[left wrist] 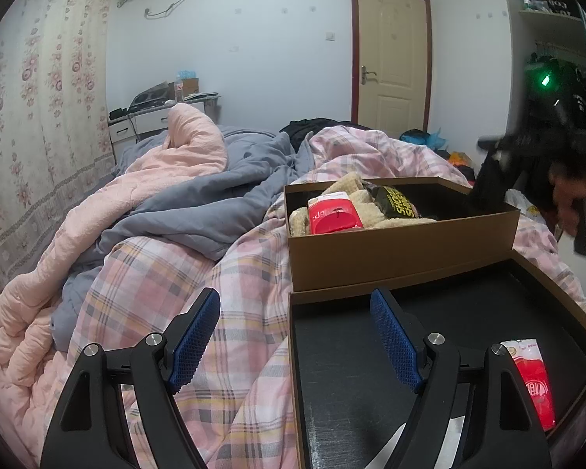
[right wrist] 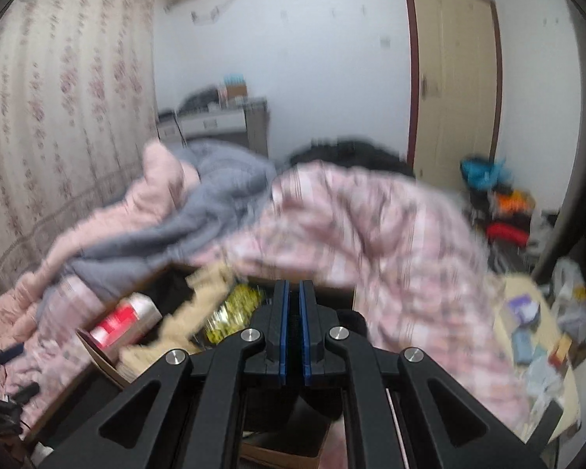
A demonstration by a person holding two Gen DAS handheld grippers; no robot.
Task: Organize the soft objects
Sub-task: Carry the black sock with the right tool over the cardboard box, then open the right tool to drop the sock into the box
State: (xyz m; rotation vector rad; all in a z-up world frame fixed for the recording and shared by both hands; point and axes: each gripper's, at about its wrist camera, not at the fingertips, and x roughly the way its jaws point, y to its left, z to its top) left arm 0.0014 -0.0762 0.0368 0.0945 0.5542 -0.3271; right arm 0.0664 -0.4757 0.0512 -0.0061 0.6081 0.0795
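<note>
The left gripper (left wrist: pixel 295 336) is pointing forward and somewhat downward over the bed, its blue-padded jaws standing wide apart with nothing between them; one finger is hanging over the plaid quilt (left wrist: pixel 168 293), the other over the black inside of the box lid (left wrist: pixel 468 312) lying nearest the camera. The right gripper (right wrist: pixel 293 312) is angling down toward the brown cardboard box (left wrist: pixel 402 250), its jaws pressed tight together; its own view is blurred, and from the left wrist camera a dark soft item (left wrist: pixel 488 187) is hanging from its tip over the box's right end, though what it is cannot be told. A hand (left wrist: pixel 574 203) is gripping the right tool's handle at the frame's edge. Inside the box, cream knitted socks (left wrist: pixel 355 195) are lying at the left end beside a red and white packet (left wrist: pixel 334 215) and a black packet with yellow lettering (left wrist: pixel 396 201). A second red packet (left wrist: pixel 533 383) is resting in the lid. The box is sitting on the rumpled bedding, touching the lid's far edge.
</note>
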